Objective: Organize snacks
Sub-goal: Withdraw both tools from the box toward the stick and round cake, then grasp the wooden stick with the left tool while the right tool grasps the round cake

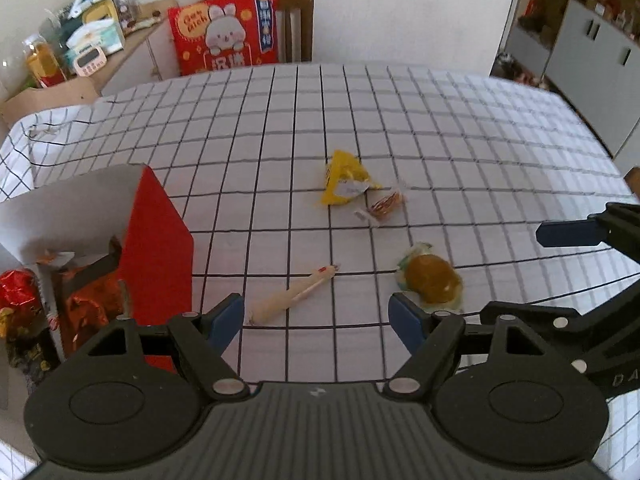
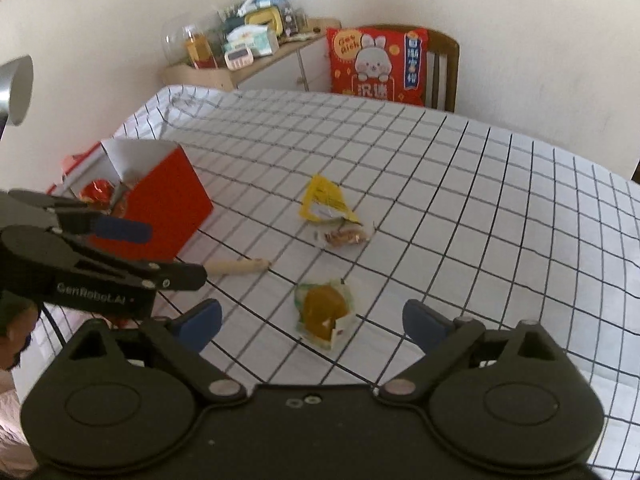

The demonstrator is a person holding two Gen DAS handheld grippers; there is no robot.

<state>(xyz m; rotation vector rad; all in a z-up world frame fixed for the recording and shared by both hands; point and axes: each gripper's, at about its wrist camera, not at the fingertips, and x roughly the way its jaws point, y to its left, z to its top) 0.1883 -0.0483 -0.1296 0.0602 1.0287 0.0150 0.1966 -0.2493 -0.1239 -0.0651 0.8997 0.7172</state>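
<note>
**Four snacks left to box**

Left wrist view: the left gripper point(image 1: 316, 318), jaws apart and empty, hangs over a sausage stick point(image 1: 294, 293) beside the red box point(image 1: 158, 248).

Right wrist view: the right gripper point(image 2: 310, 320), also apart, frames a wrapped cake point(image 2: 325, 311); closing on it looks next.
</note>
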